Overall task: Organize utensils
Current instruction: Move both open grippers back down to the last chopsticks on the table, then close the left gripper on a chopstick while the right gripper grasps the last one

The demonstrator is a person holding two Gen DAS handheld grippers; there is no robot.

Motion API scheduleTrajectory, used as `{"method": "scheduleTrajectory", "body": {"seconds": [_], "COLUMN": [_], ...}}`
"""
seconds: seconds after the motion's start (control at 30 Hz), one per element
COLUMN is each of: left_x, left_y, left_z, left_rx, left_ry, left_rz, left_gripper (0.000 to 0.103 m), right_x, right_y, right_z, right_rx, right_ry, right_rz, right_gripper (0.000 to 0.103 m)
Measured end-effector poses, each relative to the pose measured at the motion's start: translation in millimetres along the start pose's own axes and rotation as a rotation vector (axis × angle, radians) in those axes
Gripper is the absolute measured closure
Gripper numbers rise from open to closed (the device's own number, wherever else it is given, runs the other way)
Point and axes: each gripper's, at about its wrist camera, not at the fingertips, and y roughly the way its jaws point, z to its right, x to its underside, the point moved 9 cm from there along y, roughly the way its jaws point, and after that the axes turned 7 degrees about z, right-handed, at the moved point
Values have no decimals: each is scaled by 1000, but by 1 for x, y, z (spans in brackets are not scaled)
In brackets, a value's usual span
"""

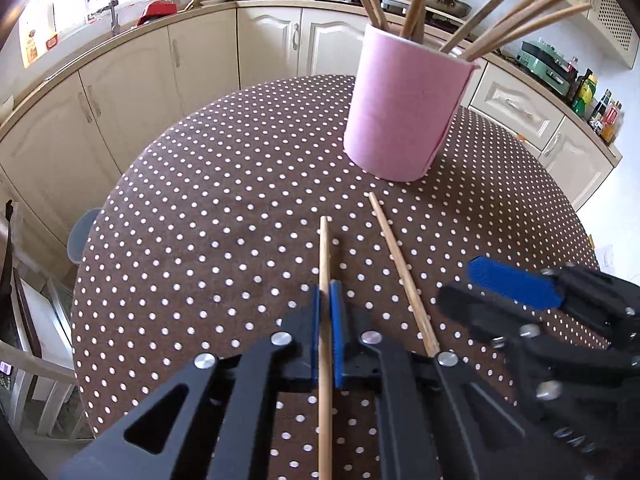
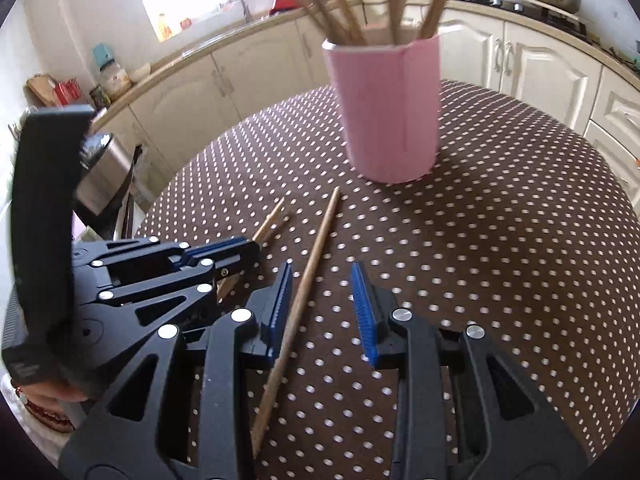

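Table: dotted cloth (image 1: pixel 200 200), pink cup (image 1: pixel 404 112) far.
Left gripper (image 1: pixel 325 300): clamped on chopstick (image 1: pixel 325 264); lift level.
Right gripper (image 2: pixel 320 304): jaws apart around second chopstick (image 2: pixel 308 276); centre, then close.

A cup (image 1: pixel 404 108) stands on the surface (image 1: pixel 224 208), at its far side, with a bunch of chopsticks (image 1: pixel 516 28) upright in it. Two single chopsticks lie nearer, in front of the cup: the left chopstick (image 1: pixel 325 264) runs between the left gripper's (image 1: pixel 325 292) jaws, the right chopstick (image 2: pixel 308 280) between the right gripper's (image 2: pixel 320 292). Counter cabinets (image 1: pixel 132 92) stand behind the surface.
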Motion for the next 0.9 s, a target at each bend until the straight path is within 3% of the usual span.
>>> {"method": "scheduleTrajectory", "body": {"seconds": [0.23,0.27,0.33,0.5,0.7,0.9], "left_x": [-8,-7,-7,-9,-18,-42], "left_y": [-7,-8,-8,-9,-26,-64], "left_z": [-20,-21,-23,-22,-18,-2], "left_rx": [-6,-6,-4,0,15,59], "left_ry": [-25,-24,-24,-24,-22,-15], "left_rz": [13,12,11,13,44,124], "left_gripper": [97,97,97,97,97,97], "right_x": [-5,-4,-3,-6,-14,-36], "right_y": [30,35,42,49,23,-24], "right_z": [-12,-14,-16,-21,-13,-16], "right_rx": [32,35,44,67,0,-75], "right_ry": [-68,-77,-92,-121,-52,-9], "right_rz": [-86,-101,-117,-110,-55,58], "right_gripper": [74,83,90,96,97,97]}}
